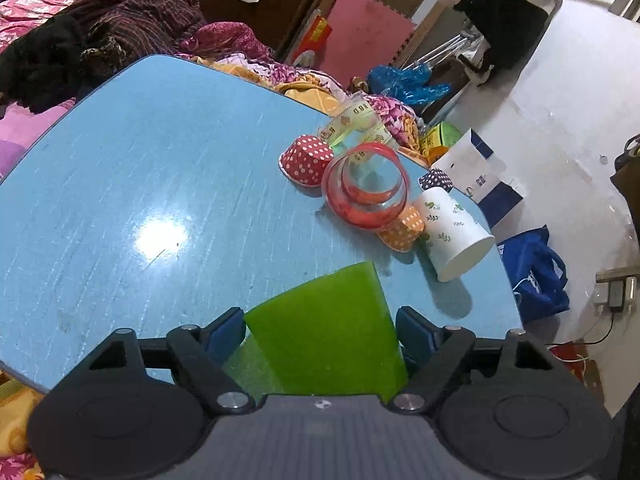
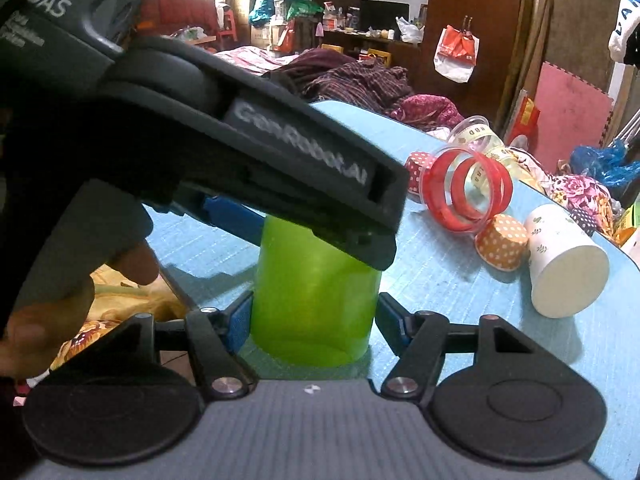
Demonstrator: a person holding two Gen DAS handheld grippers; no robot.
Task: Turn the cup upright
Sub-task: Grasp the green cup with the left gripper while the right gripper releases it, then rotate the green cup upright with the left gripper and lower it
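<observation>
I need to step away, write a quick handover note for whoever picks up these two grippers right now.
Left hand-held gripper: closed on the green cup, gripping its sides.
Right hand-held gripper: fingers bracket the cup low down; left pad touching, right pad apart, so no firm hold.
The cup stands on the blue table near its front edge, wider end down, so it looks upside down.
Done: cup grasped. Left: turn it rim-up, set it down.
Other cups, including a tipped white paper cup, lie beyond.

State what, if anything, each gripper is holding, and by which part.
The left gripper holds the green cup by its side wall. The right gripper has its fingers on either side of the same cup lower down; whether it is gripping cannot be told.
</observation>
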